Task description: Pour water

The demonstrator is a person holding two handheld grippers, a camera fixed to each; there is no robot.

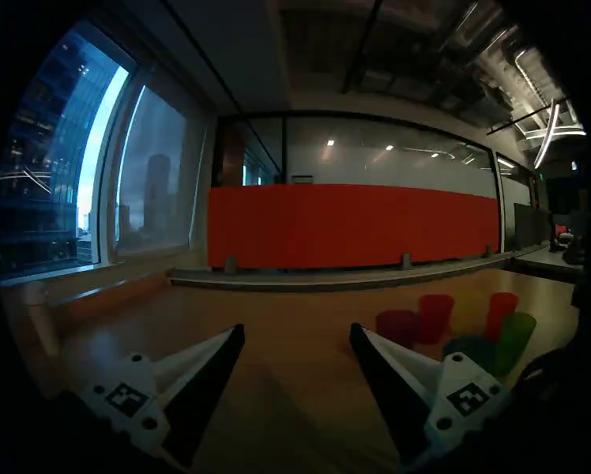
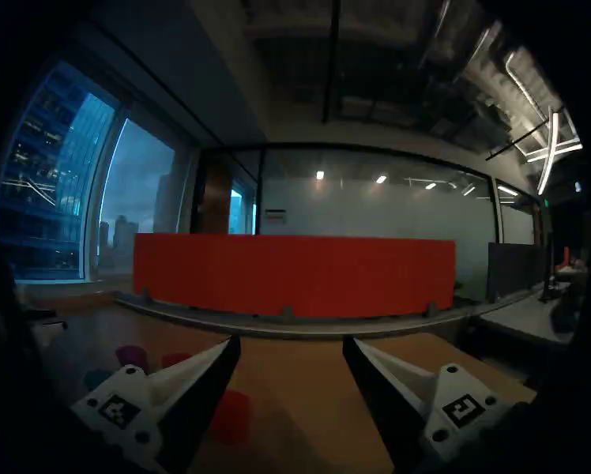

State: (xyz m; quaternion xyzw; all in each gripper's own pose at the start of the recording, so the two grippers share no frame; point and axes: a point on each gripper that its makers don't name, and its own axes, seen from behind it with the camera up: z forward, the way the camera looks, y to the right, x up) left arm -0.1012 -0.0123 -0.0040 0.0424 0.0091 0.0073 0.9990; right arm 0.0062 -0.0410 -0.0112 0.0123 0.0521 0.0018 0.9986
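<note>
The left gripper [image 1: 295, 330] has its jaws spread wide with nothing between them, just bare wood showing through the gap. It is held level and low over the surface [image 1: 295, 379], pointing straight ahead at the red partition [image 1: 351, 225] along the far edge. The plastic cups [image 1: 435, 314] stand bunched together just off its right finger. They include a dark red one, red ones, a teal one, and a green cup [image 1: 517, 338] nearest the edge of the view.

The right gripper [image 2: 290, 341] is in much the same pose: level, low, aimed at the same partition, jaws fully apart and holding nothing. From this side the bunch lies to the left. A purple cup [image 2: 131, 355] and others stand behind its left finger, and a red cup [image 2: 232, 415] peeks out beside that finger's inner edge. None of them touches either gripper.

Tall windows [image 1: 98, 174] run down the left of the room, and strip lights [image 2: 550, 154] glow overhead on the right.
</note>
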